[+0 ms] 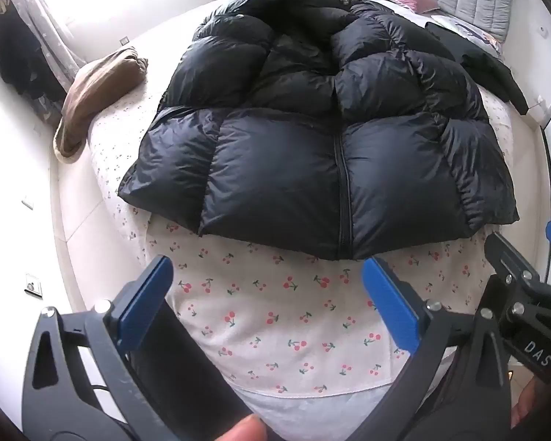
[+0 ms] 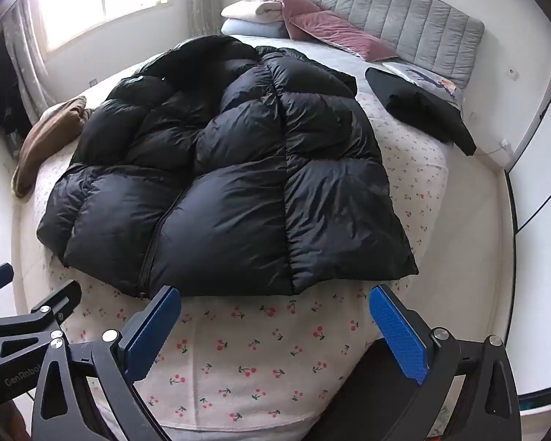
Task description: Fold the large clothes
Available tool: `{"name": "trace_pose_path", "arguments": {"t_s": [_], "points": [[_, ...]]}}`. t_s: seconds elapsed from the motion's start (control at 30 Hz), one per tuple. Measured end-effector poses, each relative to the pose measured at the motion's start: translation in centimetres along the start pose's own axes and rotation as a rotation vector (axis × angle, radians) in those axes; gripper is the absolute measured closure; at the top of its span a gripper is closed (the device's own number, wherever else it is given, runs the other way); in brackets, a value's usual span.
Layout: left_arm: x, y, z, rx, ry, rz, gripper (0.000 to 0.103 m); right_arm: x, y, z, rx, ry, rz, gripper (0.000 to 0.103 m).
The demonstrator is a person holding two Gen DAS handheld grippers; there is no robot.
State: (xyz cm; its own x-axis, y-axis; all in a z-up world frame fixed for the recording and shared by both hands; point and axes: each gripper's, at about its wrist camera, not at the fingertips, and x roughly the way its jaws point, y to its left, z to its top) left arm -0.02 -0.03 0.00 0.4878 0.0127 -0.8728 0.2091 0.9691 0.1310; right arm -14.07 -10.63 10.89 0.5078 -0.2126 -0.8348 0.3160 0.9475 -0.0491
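A large black puffer jacket (image 1: 312, 136) lies zipped and front-up on the bed, hem toward me, its sleeves folded in over the chest. It also shows in the right wrist view (image 2: 224, 169). My left gripper (image 1: 268, 275) is open and empty, hovering above the cherry-print sheet (image 1: 275, 323) just short of the hem near the zipper. My right gripper (image 2: 275, 305) is open and empty, just short of the hem's right half. The right gripper also shows at the edge of the left wrist view (image 1: 514, 257).
A brown garment (image 1: 92, 99) lies at the bed's left edge. A folded black garment (image 2: 422, 110) lies at the right near the grey headboard (image 2: 385, 18). Pink and white pillows (image 2: 312, 18) are piled at the head. Dark clothes (image 1: 14, 47) hang at the far left.
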Motion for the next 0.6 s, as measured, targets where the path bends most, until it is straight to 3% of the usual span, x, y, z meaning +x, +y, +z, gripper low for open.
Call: {"name": "trace_pose_path", "arguments": {"t_s": [0.6], "points": [[-0.05,0.63,0.3,-0.022,-0.027,-0.011,0.0,0.14,0.44,0.15,-0.012,0.012,0.009,0.0]]}}
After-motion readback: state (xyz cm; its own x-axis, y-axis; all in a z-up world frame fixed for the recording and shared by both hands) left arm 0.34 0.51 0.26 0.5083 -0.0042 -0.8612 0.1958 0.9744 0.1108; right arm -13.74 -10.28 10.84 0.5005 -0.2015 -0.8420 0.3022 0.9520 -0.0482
